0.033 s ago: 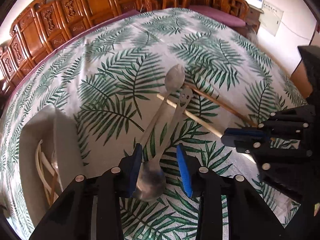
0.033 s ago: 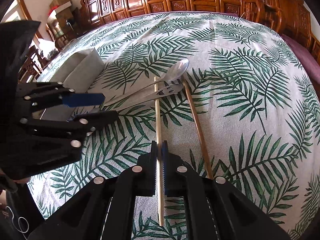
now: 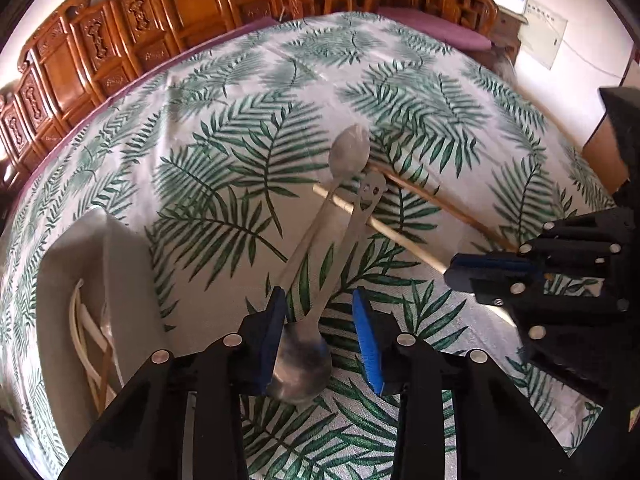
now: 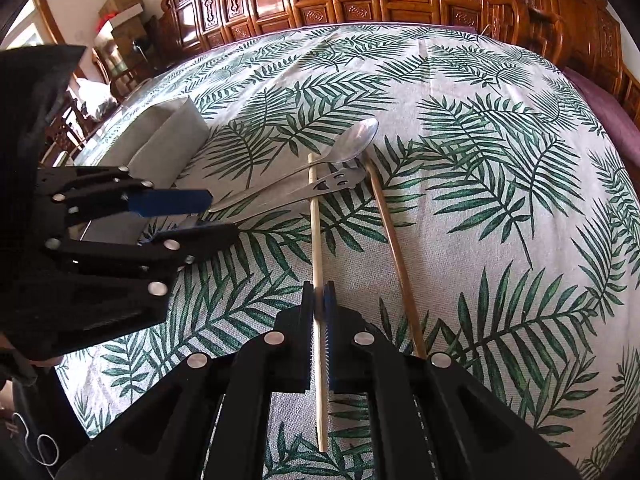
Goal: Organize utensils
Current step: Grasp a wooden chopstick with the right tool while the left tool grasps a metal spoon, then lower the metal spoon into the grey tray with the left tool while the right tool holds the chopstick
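We went hunting for anything readable here and came up pretty much empty. The only candidate is a white sheet [image 3: 546, 34] pinned on the wall at the far right of the left wrist view; we can make out rows of dark marks and grid lines on it, like a chart or calendar, but it's way too small and blurry for us to read a single word or number. The closest thing to a sign is the smiley face [image 3: 373, 191] cut into the handle end of one metal spoon [image 3: 340, 264], two eye holes and a curved mouth. No brands or labels that we can see.
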The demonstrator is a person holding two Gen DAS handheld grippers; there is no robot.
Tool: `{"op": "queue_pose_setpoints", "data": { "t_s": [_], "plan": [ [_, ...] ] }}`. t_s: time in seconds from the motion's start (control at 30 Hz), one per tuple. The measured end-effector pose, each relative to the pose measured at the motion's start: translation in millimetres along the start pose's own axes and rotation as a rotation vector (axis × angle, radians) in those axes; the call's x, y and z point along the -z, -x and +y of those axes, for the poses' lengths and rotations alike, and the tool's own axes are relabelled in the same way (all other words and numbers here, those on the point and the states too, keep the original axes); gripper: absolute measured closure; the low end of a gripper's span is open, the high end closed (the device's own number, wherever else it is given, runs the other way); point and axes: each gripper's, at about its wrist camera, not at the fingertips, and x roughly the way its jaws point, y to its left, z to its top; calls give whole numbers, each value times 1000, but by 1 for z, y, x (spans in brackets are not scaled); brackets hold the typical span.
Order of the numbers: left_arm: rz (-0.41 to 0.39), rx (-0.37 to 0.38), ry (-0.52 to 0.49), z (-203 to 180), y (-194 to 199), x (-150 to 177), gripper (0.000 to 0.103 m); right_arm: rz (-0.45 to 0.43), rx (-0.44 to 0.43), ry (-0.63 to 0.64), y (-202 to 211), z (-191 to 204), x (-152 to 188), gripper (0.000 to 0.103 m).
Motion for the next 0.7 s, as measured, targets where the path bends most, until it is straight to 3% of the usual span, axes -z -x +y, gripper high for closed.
{"op": "queue_pose_setpoints", "data": {
  "t_s": [0.2, 0.33, 0.4, 0.7],
  "plan": [
    [32, -10, -8, 0, -7, 2, 71, -5, -1, 3, 0, 0, 1, 97],
    [50, -31, -21, -2, -6, 2, 93, -6, 6, 6, 0, 0, 1, 97],
    [61, -43, -30, -4, -4, 3, 97, -4, 11, 6, 0, 0, 1, 97],
    [-7, -23, 36, 9, 26, 19, 97, 11, 64, 7, -3, 9, -3, 97]
  ]
}}
